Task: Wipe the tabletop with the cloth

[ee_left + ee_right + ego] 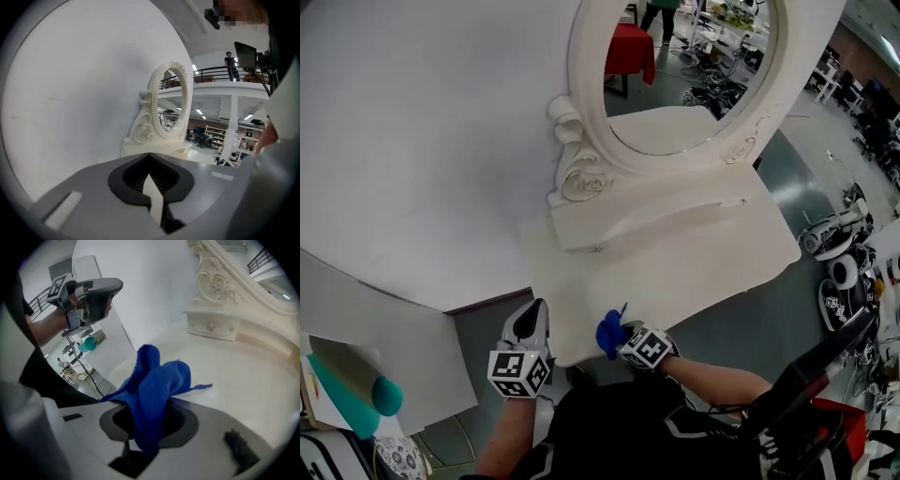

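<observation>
While the right tongs (140,446) pinch the bunched blue terry cloth (154,385) over the white vanity table (694,262)'s near edge, with the left tongs (152,187) pressed together and empty, wiping looks unstarted, so next the cloth needs pressing down.

The left claw (528,323) and right claw (614,335), low in the frame, are grey shells with black collars, each bearing a cube (518,372) of black-and-white square markers. The person wears a black top (609,431) with thin pale piping.

Cloth (157,385) in right jaws: bright blue. Counter (243,380) ahead of jaws: cream-white. Mirror frame (581,178) beyond: cream, carved scrolls, rose. Marker cube (518,372) behind left jaws: black-white squares.
</observation>
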Motion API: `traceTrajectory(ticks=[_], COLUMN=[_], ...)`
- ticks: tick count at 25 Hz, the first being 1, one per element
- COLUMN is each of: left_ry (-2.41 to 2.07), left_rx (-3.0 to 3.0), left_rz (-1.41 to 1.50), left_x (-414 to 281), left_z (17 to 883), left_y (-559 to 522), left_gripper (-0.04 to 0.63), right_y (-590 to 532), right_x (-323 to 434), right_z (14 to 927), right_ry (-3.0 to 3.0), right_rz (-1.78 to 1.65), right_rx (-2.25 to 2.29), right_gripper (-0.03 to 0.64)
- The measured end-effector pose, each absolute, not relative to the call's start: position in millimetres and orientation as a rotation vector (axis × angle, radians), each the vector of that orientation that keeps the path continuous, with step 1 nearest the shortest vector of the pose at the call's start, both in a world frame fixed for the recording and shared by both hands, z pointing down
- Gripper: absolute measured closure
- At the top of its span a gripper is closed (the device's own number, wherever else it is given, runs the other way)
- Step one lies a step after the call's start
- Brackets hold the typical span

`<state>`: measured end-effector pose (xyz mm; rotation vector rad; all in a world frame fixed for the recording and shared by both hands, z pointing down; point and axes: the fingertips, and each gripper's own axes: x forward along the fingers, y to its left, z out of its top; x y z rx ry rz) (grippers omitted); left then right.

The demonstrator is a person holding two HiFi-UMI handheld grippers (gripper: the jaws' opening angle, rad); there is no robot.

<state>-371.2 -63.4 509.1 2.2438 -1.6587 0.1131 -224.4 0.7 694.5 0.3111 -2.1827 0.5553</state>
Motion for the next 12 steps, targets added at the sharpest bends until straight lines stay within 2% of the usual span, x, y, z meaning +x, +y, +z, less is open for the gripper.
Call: traceTrajectory(ticks=[4, 12], left_ry=[-1.656, -1.684], left_rx=[2.264, 2.254], left_rz=[0.109, 0.123], left_x=[-361.7, -355.8], left_z=[500.9, 497.2], left_y=[-65.9, -68.3], left_gripper=[0.588, 0.588], right_y=[-16.1, -160.5], right_x=[-219.7, -231.4], right_z=[683.4, 661.4], right_ry=[-2.222, -2.253], right_rz=[0.594, 0.479], right_rx=[0.356, 0.590], right_gripper=[0.505, 0.505])
